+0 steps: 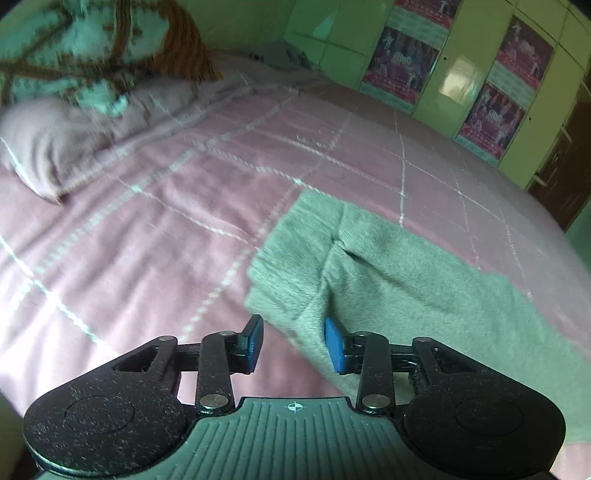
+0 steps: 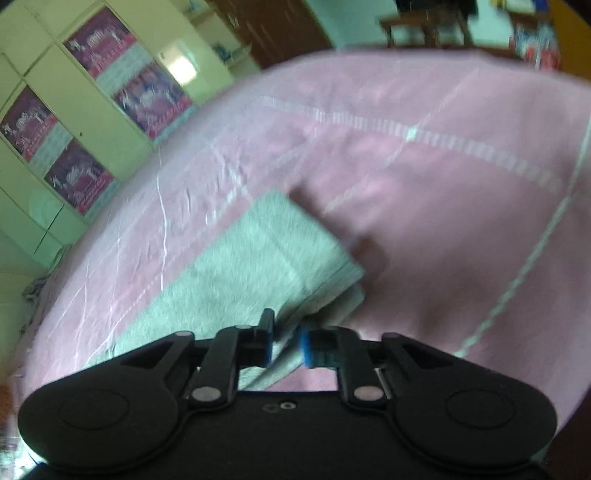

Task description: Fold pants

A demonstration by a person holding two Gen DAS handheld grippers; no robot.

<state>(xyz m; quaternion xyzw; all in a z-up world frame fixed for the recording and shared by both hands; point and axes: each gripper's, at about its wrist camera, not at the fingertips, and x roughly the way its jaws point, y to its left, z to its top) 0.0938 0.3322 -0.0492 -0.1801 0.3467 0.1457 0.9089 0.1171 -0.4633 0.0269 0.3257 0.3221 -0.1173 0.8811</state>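
Note:
Grey-green fleece pants (image 1: 406, 280) lie flat on a pink bedspread (image 1: 147, 229); the ribbed end with a central crease faces my left gripper. My left gripper (image 1: 293, 343) is open, its blue pads either side of the pants' near corner edge, just above the cloth. In the right wrist view the pants (image 2: 240, 266) lie folded in layers on the bedspread (image 2: 443, 221). My right gripper (image 2: 286, 347) is open with a narrow gap, hovering over the near edge of the folded end. Both views are blurred.
A pink pillow (image 1: 66, 147) and a teal-and-brown patterned blanket (image 1: 85, 55) lie at the head of the bed. Green wardrobe doors with posters (image 1: 480, 74) stand beyond the far bed edge. Wooden furniture (image 2: 424, 22) stands past the foot of the bed.

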